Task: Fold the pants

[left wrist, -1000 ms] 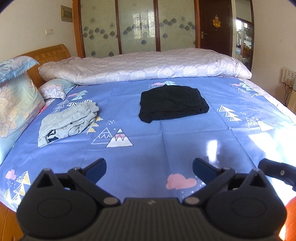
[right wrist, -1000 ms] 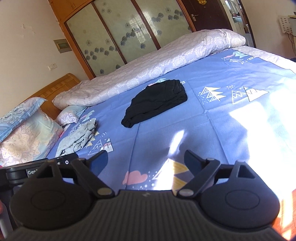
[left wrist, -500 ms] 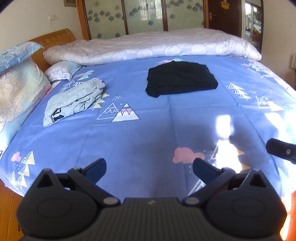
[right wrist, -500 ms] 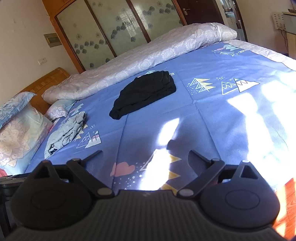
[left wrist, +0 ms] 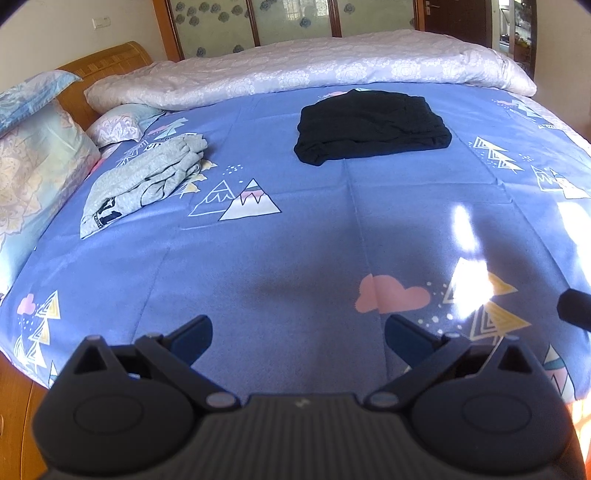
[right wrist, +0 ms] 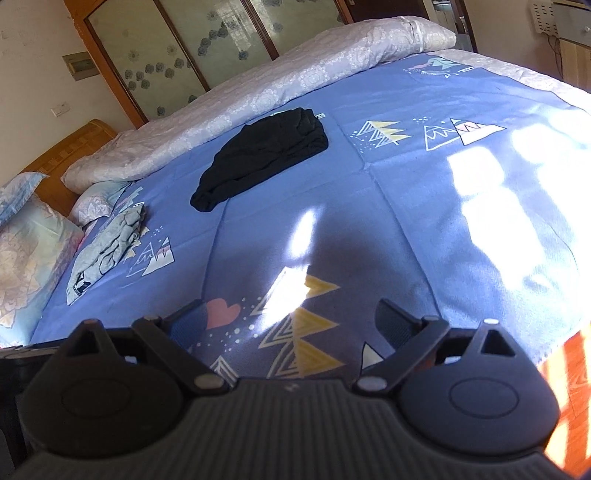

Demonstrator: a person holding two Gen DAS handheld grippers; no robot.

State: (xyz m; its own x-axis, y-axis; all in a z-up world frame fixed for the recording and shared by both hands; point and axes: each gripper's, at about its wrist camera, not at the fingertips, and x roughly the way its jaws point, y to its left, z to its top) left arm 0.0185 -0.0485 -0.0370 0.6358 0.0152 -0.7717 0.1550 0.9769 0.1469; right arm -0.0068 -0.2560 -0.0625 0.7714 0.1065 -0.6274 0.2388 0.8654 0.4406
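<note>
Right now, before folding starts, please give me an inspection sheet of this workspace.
Surface: blue bedsheet with mountain prints, sunlit patches at the right.
Job's things: black pants lying folded flat; grey pants bunched loosely near the pillows.
Clutter: pillows at the headboard; rolled white quilt along the far side.
Grippers: left gripper open, empty; right gripper open, empty, jaws just opened wider. Both are apart from the clothes.
Cables: wires hanging at the far wall.
Surroundings: glass-panelled wardrobe, dark door.
</note>
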